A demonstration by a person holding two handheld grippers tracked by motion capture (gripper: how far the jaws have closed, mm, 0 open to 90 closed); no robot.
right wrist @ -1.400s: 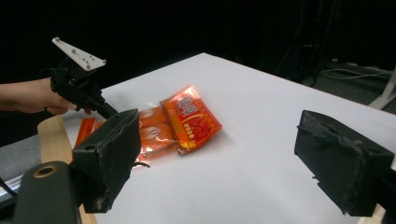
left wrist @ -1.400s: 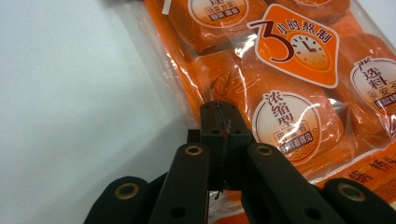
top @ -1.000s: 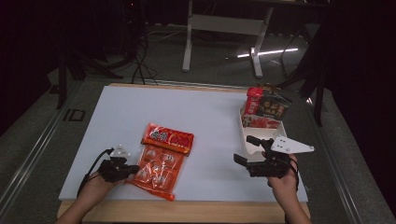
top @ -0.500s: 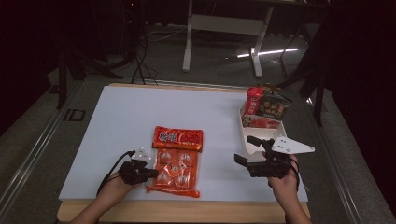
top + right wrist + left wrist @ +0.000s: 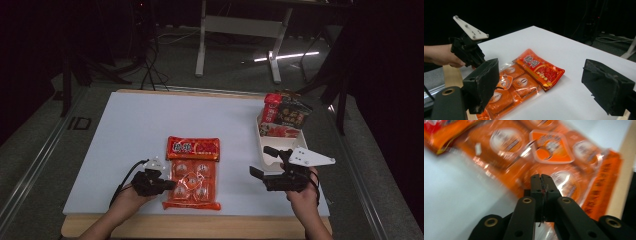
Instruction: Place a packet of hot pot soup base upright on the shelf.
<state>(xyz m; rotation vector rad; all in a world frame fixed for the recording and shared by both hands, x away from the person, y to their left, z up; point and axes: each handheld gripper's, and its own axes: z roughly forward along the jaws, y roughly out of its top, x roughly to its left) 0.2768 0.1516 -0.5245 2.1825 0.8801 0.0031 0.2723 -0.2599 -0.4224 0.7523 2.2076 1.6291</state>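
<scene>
Left claw is clamped tight on the edge of a crinkly orange plastic snack pack lying flat on the white worktop. Right claw hangs wide open with nothing in it, just beside a white tray of packets.

Bright lit table, dark surroundings — left gripper view blurred, glare on packaging.

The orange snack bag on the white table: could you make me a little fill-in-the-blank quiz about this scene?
1. The left gripper has its jaws ____ on the edge of the orange snack bag.
2. The right gripper holds its jaws ____, with nothing between them.
3. The white bin of packets stands at the table's ____ side in the high view.

Missing words: shut; open; right
</scene>
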